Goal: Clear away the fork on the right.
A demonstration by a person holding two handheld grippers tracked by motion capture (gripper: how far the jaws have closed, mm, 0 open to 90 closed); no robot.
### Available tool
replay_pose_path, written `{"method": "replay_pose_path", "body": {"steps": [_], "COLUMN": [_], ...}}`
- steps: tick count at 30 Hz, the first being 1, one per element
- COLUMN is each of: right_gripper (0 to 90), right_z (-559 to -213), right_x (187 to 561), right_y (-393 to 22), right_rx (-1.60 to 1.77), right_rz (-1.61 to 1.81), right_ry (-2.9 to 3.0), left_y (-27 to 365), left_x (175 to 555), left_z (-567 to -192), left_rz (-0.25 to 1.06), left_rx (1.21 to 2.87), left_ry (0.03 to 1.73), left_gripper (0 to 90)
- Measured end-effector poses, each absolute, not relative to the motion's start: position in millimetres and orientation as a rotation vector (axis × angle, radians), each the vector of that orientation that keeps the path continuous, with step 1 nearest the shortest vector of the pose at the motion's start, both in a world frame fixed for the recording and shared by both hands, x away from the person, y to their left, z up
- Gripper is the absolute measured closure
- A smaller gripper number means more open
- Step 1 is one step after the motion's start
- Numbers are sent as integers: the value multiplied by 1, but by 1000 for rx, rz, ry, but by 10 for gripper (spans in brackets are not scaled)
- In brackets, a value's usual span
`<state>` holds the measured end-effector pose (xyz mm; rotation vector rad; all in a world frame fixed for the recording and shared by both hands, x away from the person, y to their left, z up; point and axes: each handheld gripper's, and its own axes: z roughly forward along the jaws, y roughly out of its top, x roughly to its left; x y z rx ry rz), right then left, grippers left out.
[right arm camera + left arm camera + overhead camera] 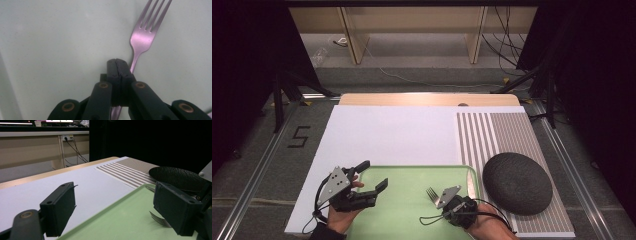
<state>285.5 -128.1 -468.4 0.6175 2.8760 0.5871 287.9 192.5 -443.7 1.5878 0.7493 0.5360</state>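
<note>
Lying flat: fork (140,42) on tray (412,175) | tines away, handle under clamped-together R tool (117,62) | L tool (372,176) wide

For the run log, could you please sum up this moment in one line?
left gripper: open, above green tray | right gripper: shut over fork handle | fork: flat on tray | knife: by tray's right rim

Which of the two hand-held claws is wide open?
The left gripper, over the green tray's left edge: its jaws stand far apart, empty. The right gripper's jaws are pressed together above the fork.
</note>
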Motion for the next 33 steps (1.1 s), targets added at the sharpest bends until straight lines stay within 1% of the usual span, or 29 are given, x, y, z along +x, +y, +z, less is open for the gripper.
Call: {"method": "replay_pose_path", "body": {"steps": [33], "right_gripper": [900], "right_z": [-464], "right_x": [299], "right_y": [-159], "right_rx": [771], "right_rz": [490], "right_ry": [2841], "left_y": [193], "left_x": [288], "left_z": [-443], "left_rz": [538], "left_rx": [1585], "left_ry": [746], "left_gripper": [176]}}
